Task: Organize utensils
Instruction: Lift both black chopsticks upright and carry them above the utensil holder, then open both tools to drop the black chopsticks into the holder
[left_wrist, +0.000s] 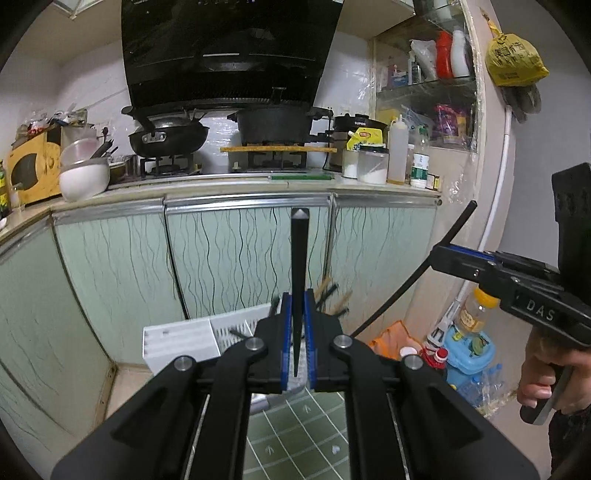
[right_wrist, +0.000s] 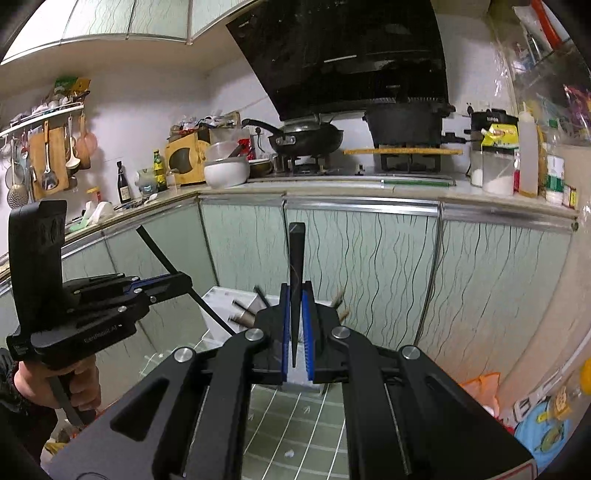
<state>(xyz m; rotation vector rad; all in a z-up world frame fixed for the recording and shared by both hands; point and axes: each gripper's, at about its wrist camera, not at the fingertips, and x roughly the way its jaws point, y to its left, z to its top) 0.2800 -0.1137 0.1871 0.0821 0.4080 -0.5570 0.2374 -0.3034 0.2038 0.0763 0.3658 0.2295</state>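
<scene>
My left gripper (left_wrist: 297, 306) is shut on a black chopstick (left_wrist: 298, 258) that points up and forward between its blue pads. My right gripper (right_wrist: 296, 299) is shut on a second black chopstick (right_wrist: 296, 266) the same way. Each gripper shows in the other's view: the right one (left_wrist: 439, 256) at the right with its chopstick (left_wrist: 413, 280) slanting, the left one (right_wrist: 184, 282) at the left with its chopstick (right_wrist: 177, 273). A white utensil holder (left_wrist: 177, 343) stands below and ahead on the green mat (left_wrist: 295, 424), with several utensils (left_wrist: 332, 299) in it; it also shows in the right wrist view (right_wrist: 221, 299).
Pale green cabinet doors (left_wrist: 236, 254) face me under a counter with a stove, a wok (left_wrist: 168, 138) and a black pot (left_wrist: 275, 123). Bottles and jars (left_wrist: 399, 151) stand at the counter's right. Bags and a blue container (left_wrist: 469, 354) sit on the floor at right.
</scene>
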